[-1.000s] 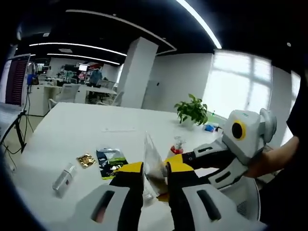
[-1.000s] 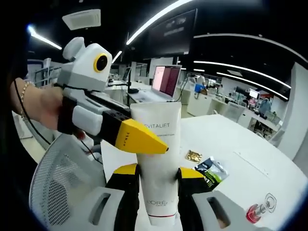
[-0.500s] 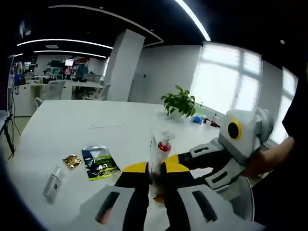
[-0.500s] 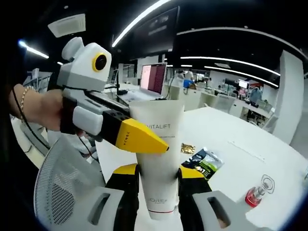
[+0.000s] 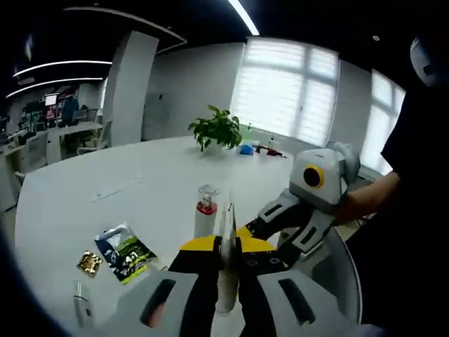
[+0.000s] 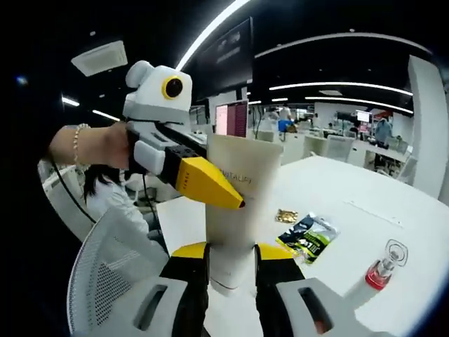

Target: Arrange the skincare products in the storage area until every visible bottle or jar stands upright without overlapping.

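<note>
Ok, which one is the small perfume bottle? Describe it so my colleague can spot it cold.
Start from the big white table. In the left gripper view the bottle stands upright just beyond the left claw, right of the dark sachet. Unlike the flat packets and the white tube held in the claws, it is clear glass with a red band and a round clear stopper.

Matt white plastic tube [image 6: 235, 203]; glossy foil sachet [image 5: 124, 253]; smooth white table [image 5: 105, 196].

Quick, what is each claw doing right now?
Left claw: shut on the white tube, at its flat end.
Right claw: shut on the same tube, near the cap.
</note>
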Available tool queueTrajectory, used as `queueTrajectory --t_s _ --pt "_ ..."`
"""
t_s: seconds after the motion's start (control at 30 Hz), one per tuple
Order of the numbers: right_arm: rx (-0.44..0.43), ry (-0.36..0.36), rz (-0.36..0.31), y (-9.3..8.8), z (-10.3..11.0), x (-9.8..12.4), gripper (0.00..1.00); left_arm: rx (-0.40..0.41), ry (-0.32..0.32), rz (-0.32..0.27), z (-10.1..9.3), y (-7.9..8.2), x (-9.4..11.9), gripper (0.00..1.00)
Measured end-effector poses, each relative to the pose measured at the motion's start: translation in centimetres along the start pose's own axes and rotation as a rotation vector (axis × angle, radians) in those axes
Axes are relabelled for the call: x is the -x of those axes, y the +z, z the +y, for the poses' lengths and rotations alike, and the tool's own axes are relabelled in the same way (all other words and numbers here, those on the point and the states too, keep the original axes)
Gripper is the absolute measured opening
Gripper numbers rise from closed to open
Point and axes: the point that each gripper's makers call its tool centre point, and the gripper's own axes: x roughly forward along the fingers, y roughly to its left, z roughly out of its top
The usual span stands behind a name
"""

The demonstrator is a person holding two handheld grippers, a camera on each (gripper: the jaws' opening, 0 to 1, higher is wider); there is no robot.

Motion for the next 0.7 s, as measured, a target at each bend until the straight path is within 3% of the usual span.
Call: queueTrajectory --t_s 0.2,0.33,0.4,0.47,0.7 --pt "0.020 0.072 -0.014 0.2 -0.3 1.7 0.14 -0.040 -0.117 -0.026 -1.8 1.4 -0.4 0.02" --pt "0.055 0.168 -0.015 0.6 0.5 2.7 0.15 -0.087 -0.221 -0.016 -3.7 2.1 -0.7 0.02" --pt "0.056 0.208 -0.019 0.8 0.7 3.2 0.15 -0.096 -0.239 -0.021 -4.2 2.5 -0.8 0.03" --pt "0.055 0.222 -0.027 1.0 0.7 3.5 0.14 -0.107 -0.299 -0.052 -5.4 3.1 -0.9 0.02" --pt "0.096 0.229 0.007 -0.2 0.8 3.8 0.10 -0.135 -0.344 -0.026 -6.9 2.4 -1.8 0.03"
